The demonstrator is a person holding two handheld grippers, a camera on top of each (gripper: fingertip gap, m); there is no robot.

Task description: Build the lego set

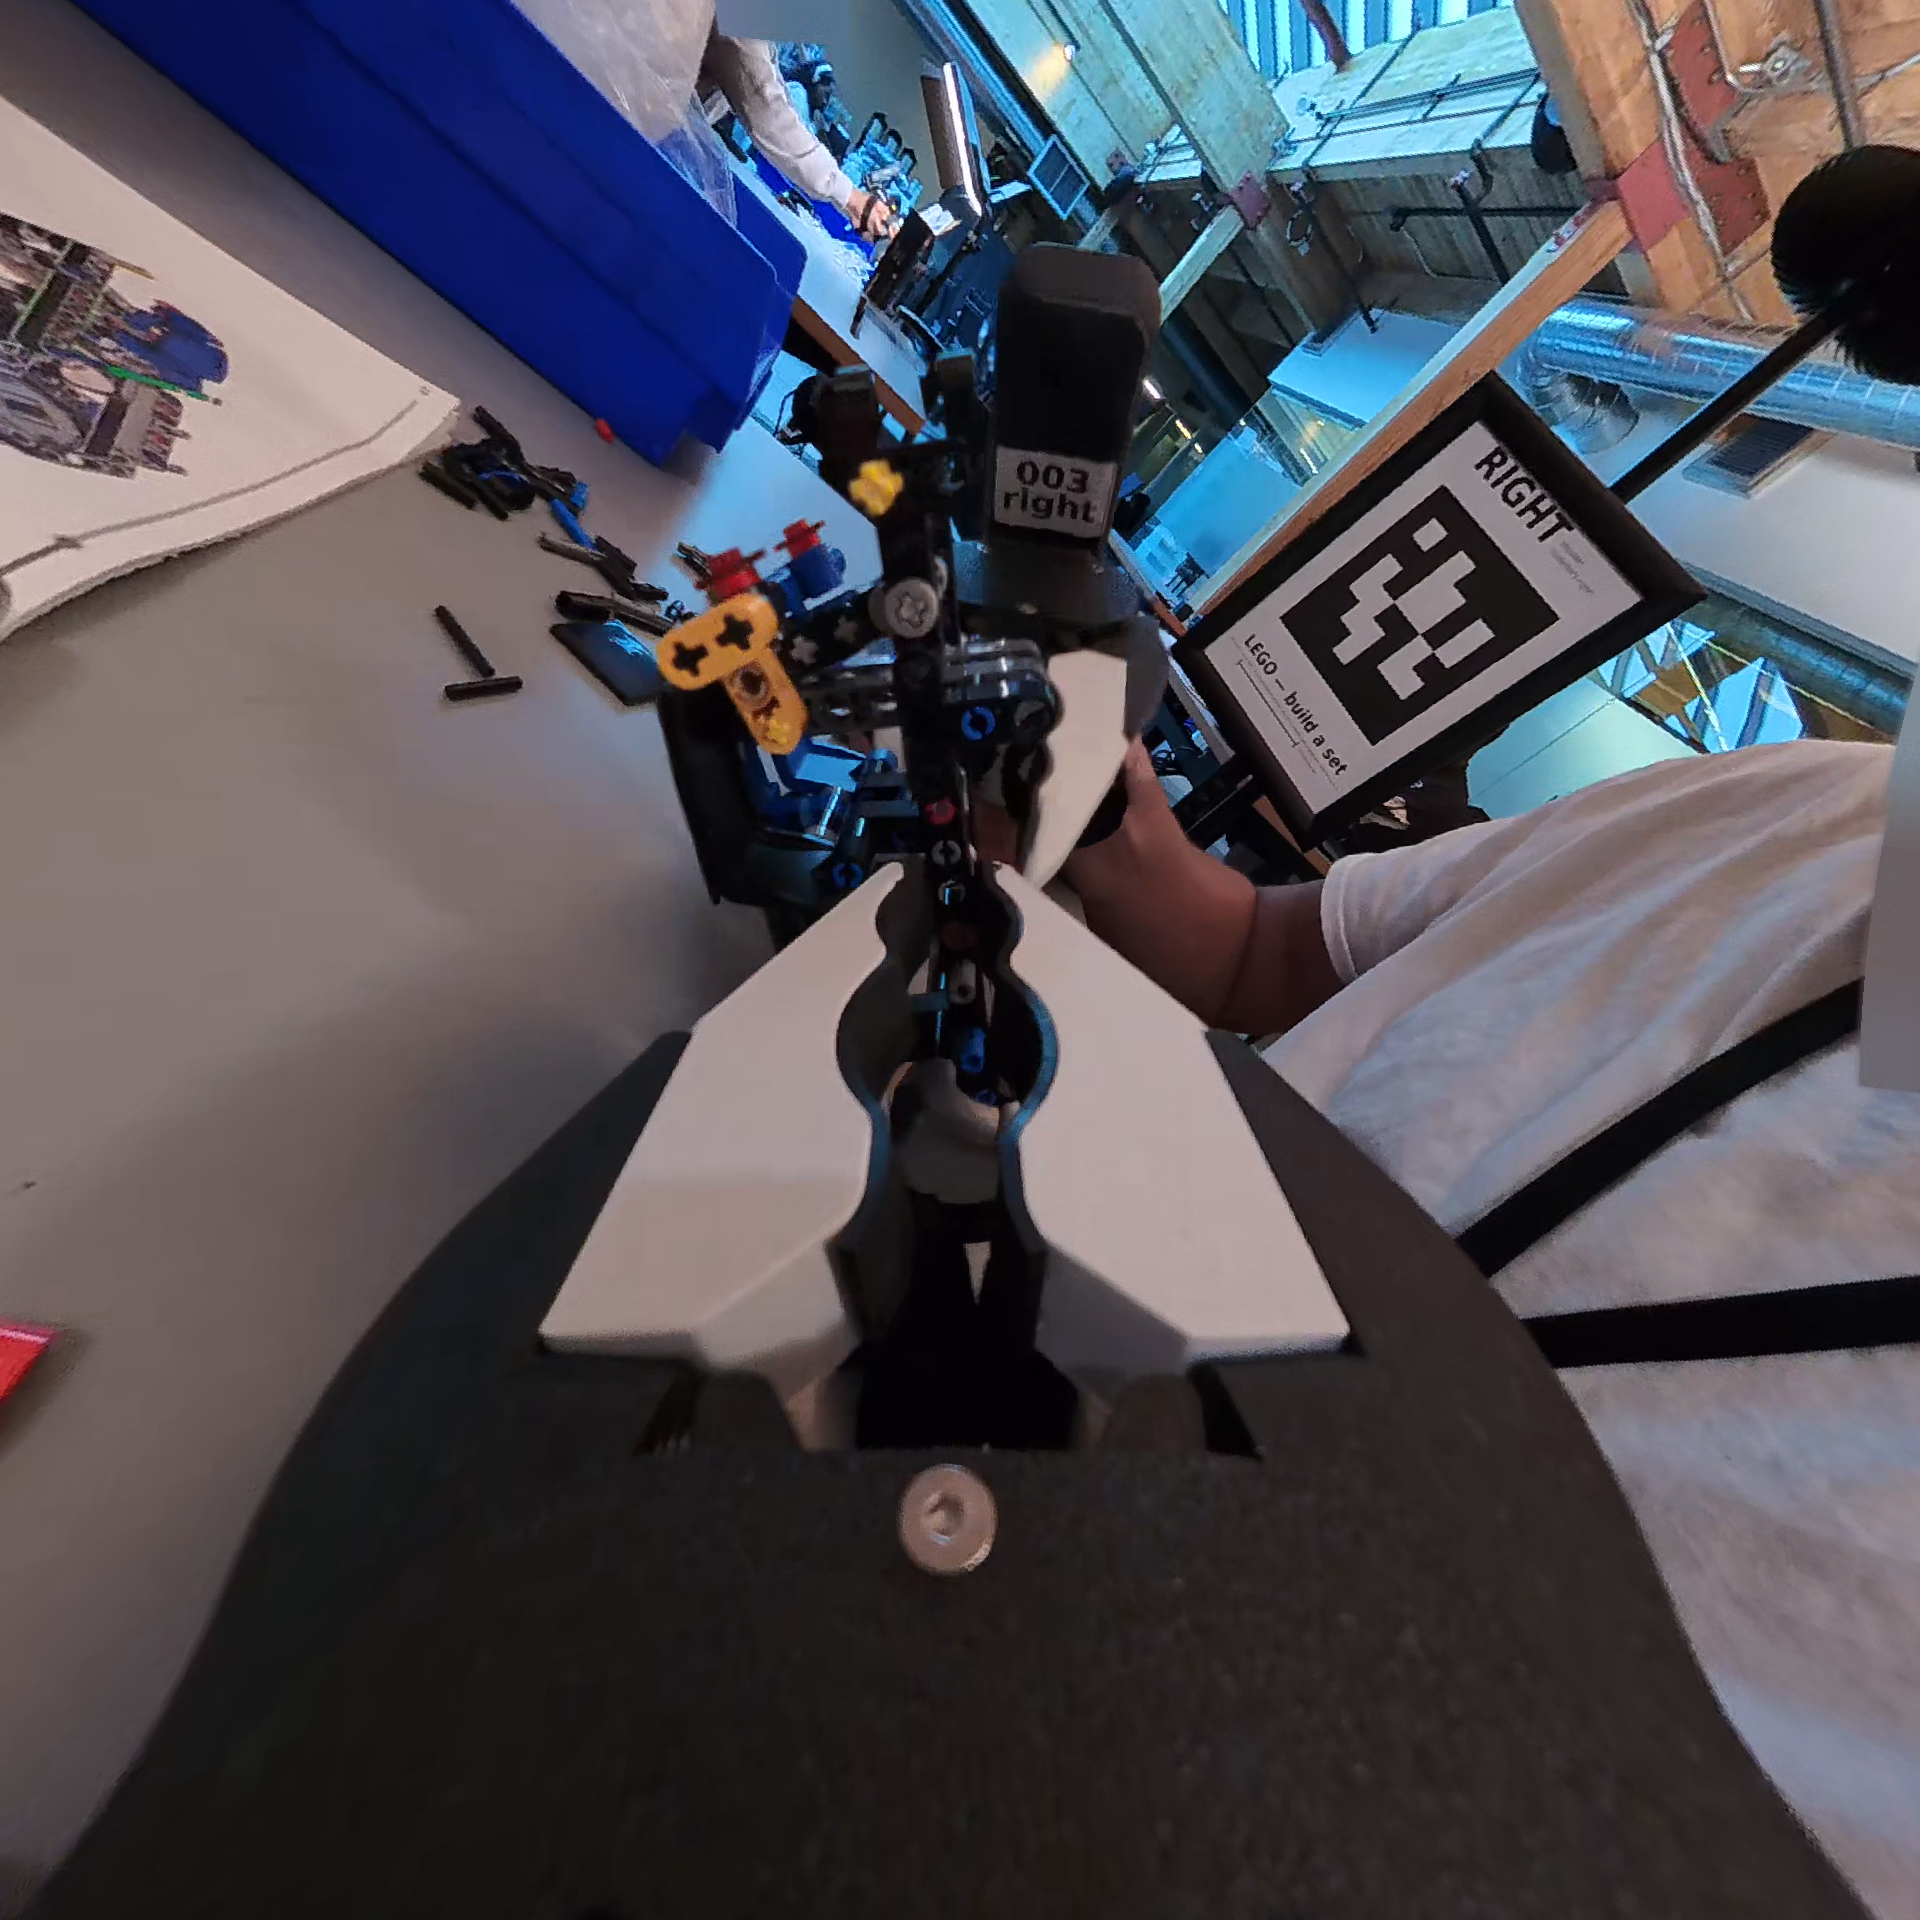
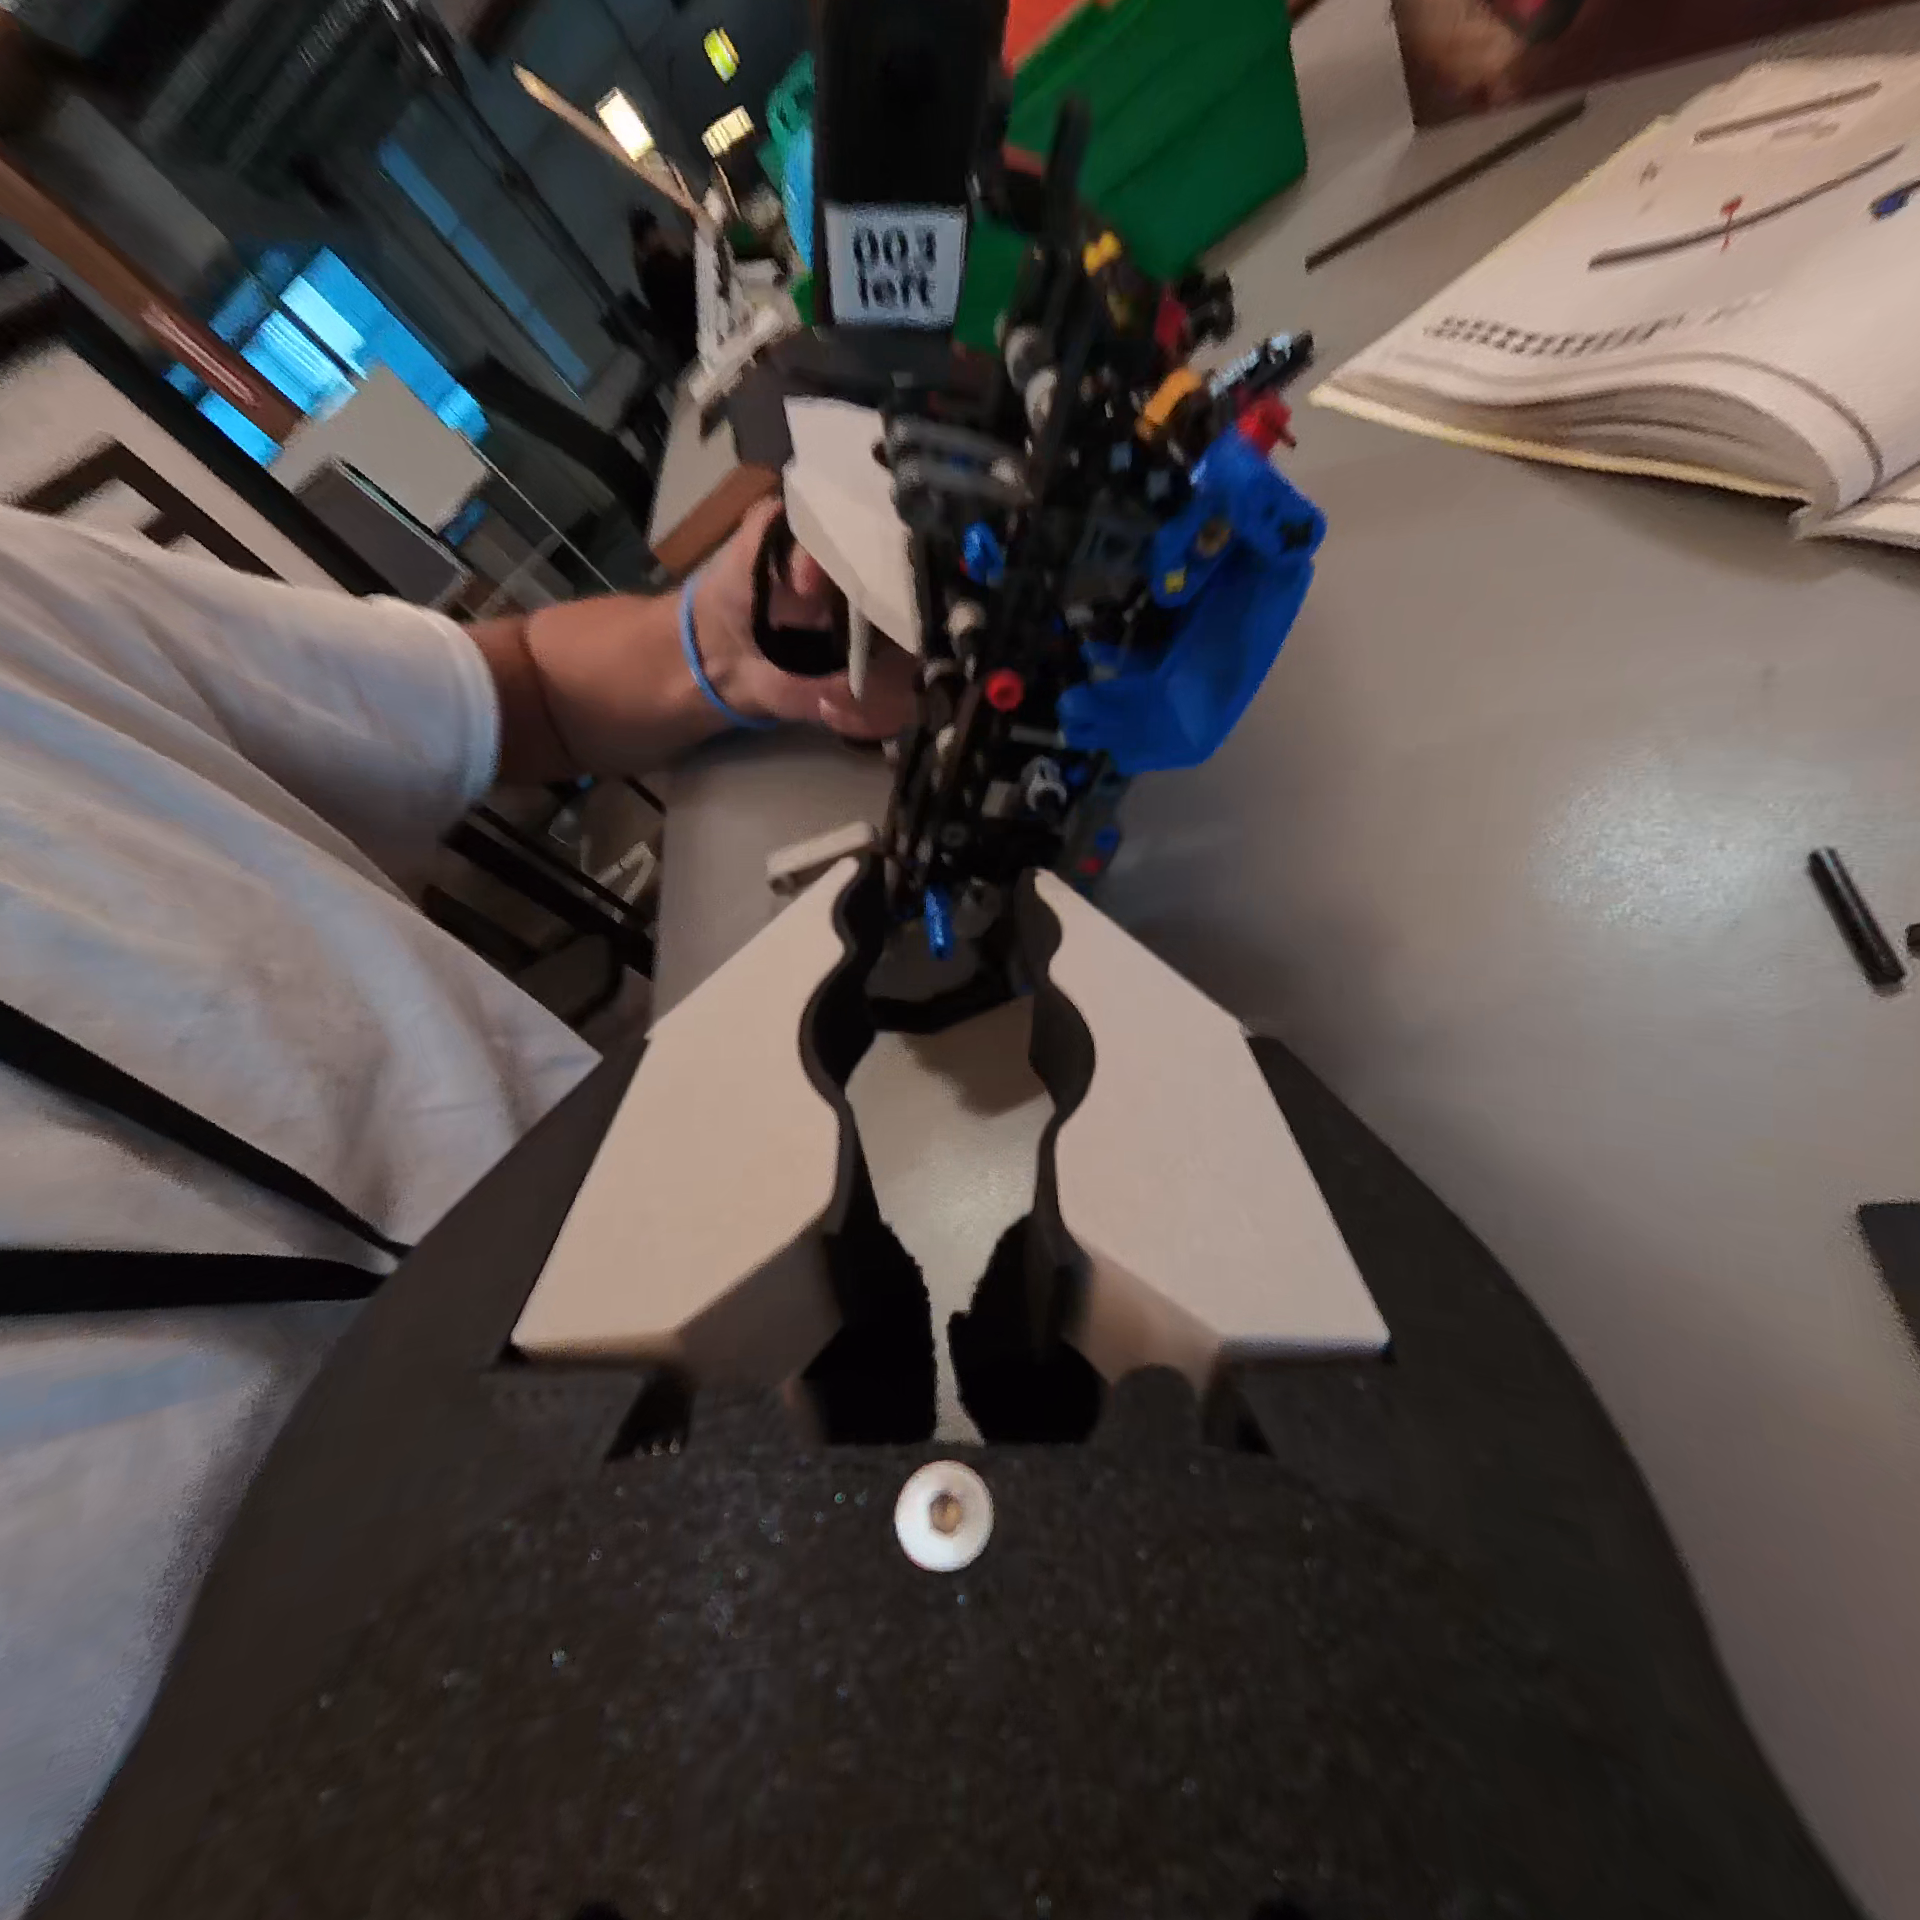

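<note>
Jaws of left gripper [image 1: 948,899] and right gripper [image 2: 945,899] both clamp the lego model [image 2: 1049,582].

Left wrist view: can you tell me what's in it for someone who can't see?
The left gripper is shut on a black lego model with yellow pieces, and the right gripper holds its far side. Loose black pieces, an open booklet and a blue bin sit on the grey table.

Bright daylight, fisheye warp, perhaps motion-blurred.
</note>
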